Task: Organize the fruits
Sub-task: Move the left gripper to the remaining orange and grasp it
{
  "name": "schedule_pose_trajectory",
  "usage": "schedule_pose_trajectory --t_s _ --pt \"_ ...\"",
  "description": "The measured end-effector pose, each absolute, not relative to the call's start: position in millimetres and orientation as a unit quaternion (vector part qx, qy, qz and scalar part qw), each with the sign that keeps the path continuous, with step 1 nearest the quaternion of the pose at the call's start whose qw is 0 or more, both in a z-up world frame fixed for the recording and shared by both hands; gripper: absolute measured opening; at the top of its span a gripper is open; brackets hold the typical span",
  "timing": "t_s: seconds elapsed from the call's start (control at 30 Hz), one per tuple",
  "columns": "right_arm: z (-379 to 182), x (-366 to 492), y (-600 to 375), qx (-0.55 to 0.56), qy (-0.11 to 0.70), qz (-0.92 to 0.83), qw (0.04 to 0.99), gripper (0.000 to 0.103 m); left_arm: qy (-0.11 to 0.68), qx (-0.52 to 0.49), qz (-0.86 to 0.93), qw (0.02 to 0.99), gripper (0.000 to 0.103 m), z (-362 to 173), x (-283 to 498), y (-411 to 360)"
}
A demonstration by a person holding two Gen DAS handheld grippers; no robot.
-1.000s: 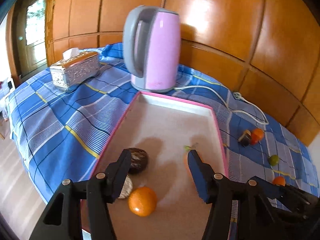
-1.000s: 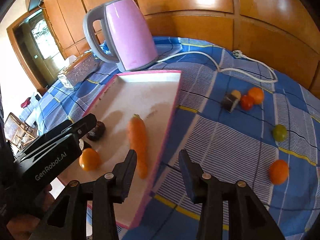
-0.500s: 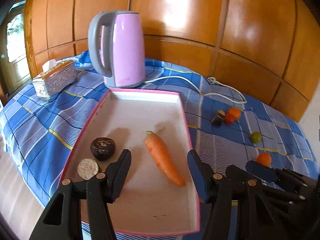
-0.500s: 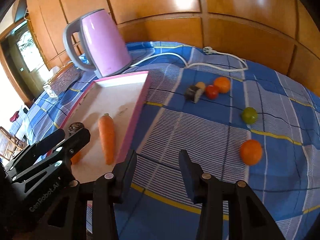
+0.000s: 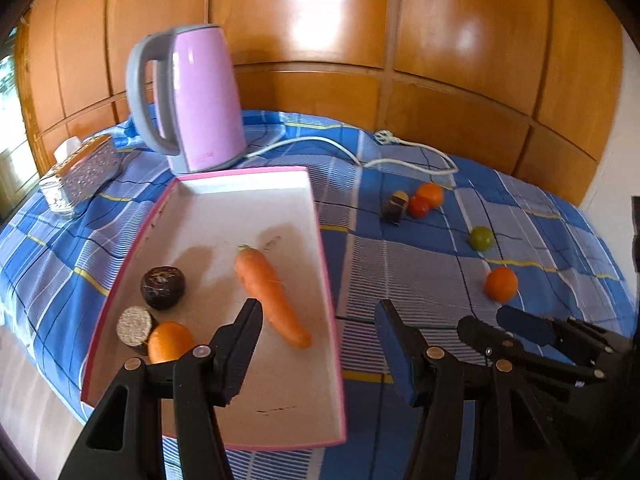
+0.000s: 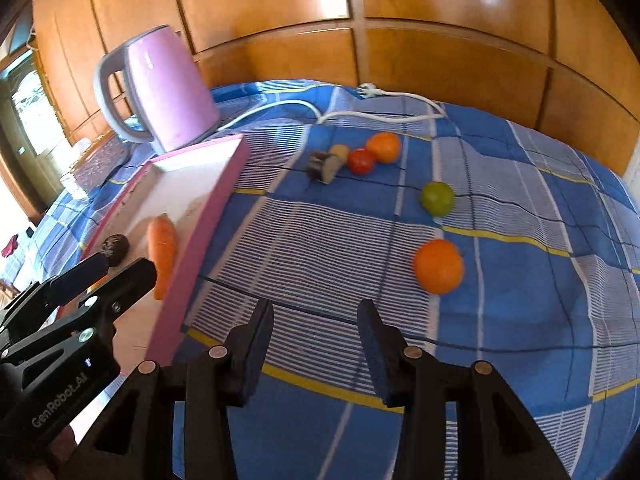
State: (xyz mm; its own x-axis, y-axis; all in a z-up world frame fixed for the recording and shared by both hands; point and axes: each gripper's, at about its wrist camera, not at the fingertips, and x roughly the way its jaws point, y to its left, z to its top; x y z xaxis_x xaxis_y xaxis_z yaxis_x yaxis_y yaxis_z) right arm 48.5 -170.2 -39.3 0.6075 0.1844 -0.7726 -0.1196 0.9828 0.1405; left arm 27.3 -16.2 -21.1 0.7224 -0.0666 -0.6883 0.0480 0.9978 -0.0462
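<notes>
A pink-rimmed white tray [image 5: 316, 216] holds a carrot [image 5: 272, 292], a dark round fruit [image 5: 163, 287], a cut dark piece [image 5: 135, 324] and an orange [image 5: 170, 342]. My left gripper [image 5: 318, 318] hangs open over the tray's near right edge, nothing between its fingers. On the blue checked cloth lie an orange [image 6: 438, 266], a green fruit [image 6: 437, 198], a tomato [image 6: 361, 161], another orange [image 6: 383, 147] and a cut dark piece [image 6: 324, 166]. My right gripper [image 6: 316, 320] is open above the cloth, the near orange ahead to its right.
A pink kettle [image 5: 192, 100] stands behind the tray, its white cord [image 5: 360, 152] trailing across the cloth. A silver tissue box [image 5: 80, 174] sits at the left. Wooden panels [image 5: 360, 40] close the back. The table edge drops off at the left.
Both grippers have swung rightward: the left from over the tray's middle to its right edge, the right from the tray's edge out over the cloth toward the loose fruits. The carrot lies in the tray.
</notes>
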Motion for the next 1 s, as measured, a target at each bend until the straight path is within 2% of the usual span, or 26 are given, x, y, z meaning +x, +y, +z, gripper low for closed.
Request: schedule_pose_trajectory --t_s 1.0 --pt "-71 51 -260 0.088 0.451 -0.017 0.888 0.044 0.404 0.028 -0.089 0.91 0.058 -42 48 -71"
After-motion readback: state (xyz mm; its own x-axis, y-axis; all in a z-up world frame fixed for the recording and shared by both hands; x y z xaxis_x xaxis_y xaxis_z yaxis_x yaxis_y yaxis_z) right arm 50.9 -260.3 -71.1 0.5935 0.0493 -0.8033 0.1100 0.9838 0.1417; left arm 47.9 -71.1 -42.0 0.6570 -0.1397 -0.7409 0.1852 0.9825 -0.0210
